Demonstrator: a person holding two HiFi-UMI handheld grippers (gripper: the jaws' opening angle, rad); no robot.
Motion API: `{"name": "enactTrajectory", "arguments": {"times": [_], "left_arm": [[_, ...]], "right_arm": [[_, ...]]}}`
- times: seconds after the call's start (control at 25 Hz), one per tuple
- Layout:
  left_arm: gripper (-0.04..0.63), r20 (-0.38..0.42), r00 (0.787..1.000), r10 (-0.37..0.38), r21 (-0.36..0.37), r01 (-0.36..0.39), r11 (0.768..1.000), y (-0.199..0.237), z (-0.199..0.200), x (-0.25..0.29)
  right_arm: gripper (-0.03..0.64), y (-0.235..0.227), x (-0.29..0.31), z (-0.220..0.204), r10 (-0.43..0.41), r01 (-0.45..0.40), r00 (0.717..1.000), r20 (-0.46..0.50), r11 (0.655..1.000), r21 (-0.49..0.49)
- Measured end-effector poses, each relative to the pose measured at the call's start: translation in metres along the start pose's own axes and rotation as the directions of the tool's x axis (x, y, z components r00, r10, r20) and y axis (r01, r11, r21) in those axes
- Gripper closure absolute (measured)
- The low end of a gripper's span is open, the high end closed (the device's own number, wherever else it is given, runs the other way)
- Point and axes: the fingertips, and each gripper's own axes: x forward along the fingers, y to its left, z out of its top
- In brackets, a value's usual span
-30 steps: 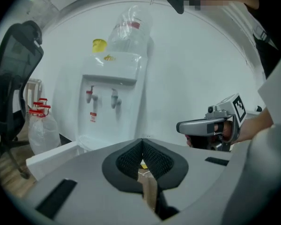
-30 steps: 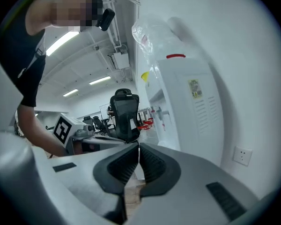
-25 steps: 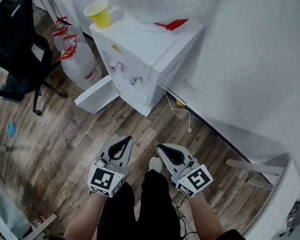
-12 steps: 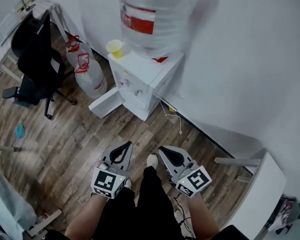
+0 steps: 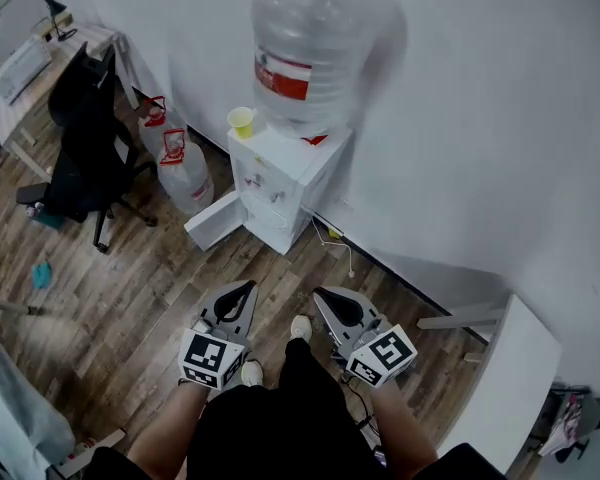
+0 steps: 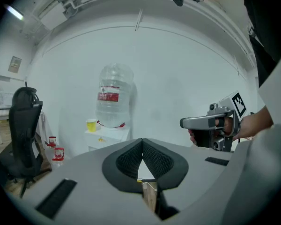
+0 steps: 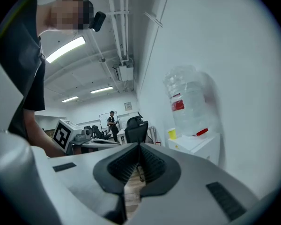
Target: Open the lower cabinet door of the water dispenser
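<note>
White boxy water dispenser sits at 12 o'clock, well apart from both grippers; its flat white lower cabinet door stands swung out toward 8 o'clock. Jaws of left gripper and right gripper are together, empty. Door looks light, stiff, smooth: hook its free edge.

Smooth white plastic dispenser; wood-grain floor

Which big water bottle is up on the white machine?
The bottle with the red label, standing on the water dispenser. The other two bottles stand on the floor beside it.
</note>
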Motion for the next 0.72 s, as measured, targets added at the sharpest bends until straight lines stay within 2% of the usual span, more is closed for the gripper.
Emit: {"name": "enactTrajectory", "arguments": {"times": [0.24,0.44,0.72], "left_arm": [[0.581,0.052,0.998,-0.043,0.042,0.041,0.998,-0.014,0.017,-0.036],[0.581,0.060,0.996,-0.063,0.020,0.062,0.998,-0.019,0.007,-0.077],[0.581,0.061,0.996,-0.058,-0.022,0.059,0.998,-0.015,-0.011,-0.121]], "right_arm": [[0.591,0.032,-0.013,0.012,-0.046,0.047,0.999,0.027,0.998,-0.051],[0.591,0.068,-0.032,0.005,-0.109,0.111,0.993,0.033,0.993,-0.050],[0.591,0.106,-0.064,-0.018,-0.188,0.187,0.982,0.021,0.982,0.033]]}}
